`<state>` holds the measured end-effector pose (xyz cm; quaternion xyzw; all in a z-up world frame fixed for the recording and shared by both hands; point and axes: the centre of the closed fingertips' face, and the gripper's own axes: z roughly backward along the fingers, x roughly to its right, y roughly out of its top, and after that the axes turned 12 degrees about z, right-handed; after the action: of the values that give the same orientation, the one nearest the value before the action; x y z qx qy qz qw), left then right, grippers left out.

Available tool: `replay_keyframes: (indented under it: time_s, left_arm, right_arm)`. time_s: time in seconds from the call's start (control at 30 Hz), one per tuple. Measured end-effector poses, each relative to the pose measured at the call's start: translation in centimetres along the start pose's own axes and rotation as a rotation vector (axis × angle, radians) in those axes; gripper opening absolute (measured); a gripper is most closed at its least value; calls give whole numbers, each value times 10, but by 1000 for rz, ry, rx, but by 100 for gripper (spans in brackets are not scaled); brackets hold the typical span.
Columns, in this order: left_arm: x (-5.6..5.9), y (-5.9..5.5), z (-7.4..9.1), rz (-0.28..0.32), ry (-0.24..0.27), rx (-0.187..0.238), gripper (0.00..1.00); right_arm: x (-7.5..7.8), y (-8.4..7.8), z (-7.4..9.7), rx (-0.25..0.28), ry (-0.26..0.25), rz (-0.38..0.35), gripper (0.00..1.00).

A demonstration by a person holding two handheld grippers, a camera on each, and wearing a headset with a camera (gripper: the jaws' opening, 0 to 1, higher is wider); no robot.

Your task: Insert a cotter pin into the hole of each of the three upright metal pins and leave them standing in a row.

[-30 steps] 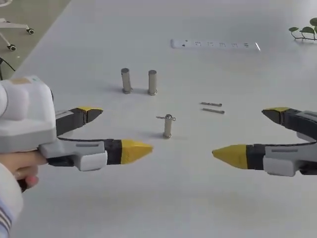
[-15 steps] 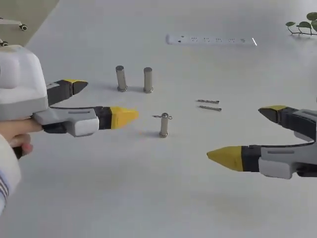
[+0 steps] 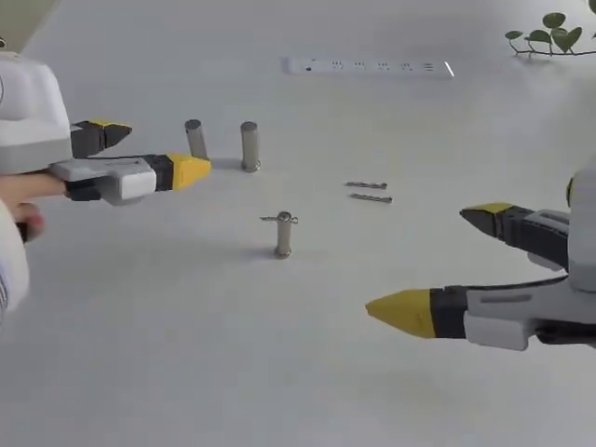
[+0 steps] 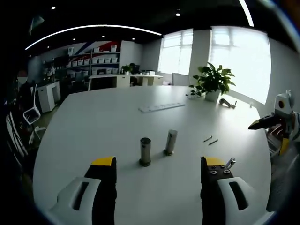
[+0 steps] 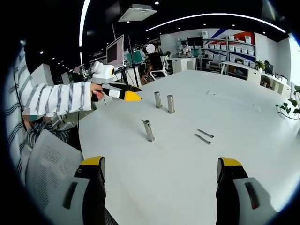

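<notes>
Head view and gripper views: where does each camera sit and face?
Head view: headset, looking down at the table; left gripper, right gripper, a hand.
Left gripper view: on left gripper, facing two bare pins; own fingers.
Right gripper view: on right gripper, facing the cottered pin; own fingers, striped sleeve.
Shared: the cottered pin, in all three.

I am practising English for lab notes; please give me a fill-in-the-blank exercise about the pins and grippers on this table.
1. The nearest metal pin holds a ____ pin through its top.
2. ____ loose cotter pins lie on the table.
3. The left gripper and right gripper both have ____ jaws.
Missing words: cotter; two; open.
</notes>
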<state>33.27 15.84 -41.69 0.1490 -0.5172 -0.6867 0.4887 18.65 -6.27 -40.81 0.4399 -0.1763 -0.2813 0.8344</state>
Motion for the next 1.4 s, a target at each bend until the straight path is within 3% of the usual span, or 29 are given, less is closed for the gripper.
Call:
replay_keyframes:
  time_s: [0.1, 0.13, 0.3, 0.6, 0.7, 0.83, 0.97, 1.1, 1.4]
  left_arm:
    - [-3, 1, -9, -29, 10, -4, 69]
    - [2, 0, -12, -42, 13, -11, 68]
    - [-3, -2, -23, -97, 35, -33, 61]
    - [-18, -6, -44, -66, 55, -28, 50]
    - [-24, -9, -47, -76, 80, -39, 47]
    - [-29, -11, -50, -46, 91, -39, 41]
    - [-29, -10, -52, -30, 81, -28, 38]
    - [-27, -9, -56, -42, 76, -20, 28]
    - [-24, -8, -67, -28, 67, -1, 24]
  right_arm:
    - [-2, 0, 0, 1, 4, -7, 98]
    - [-3, -1, -1, -1, 4, -9, 98]
    - [-3, -4, 0, -20, 1, -9, 98]
    - [-2, -6, 0, -26, -1, -17, 98]
    - [-2, -10, -1, -40, -5, -8, 98]
    - [-2, -15, -2, -49, -5, -16, 98]
    - [-3, -18, -2, -53, -4, -26, 98]
    - [-2, -22, -3, -55, -1, -29, 95]
    - [0, -22, -2, -38, 3, -50, 96]
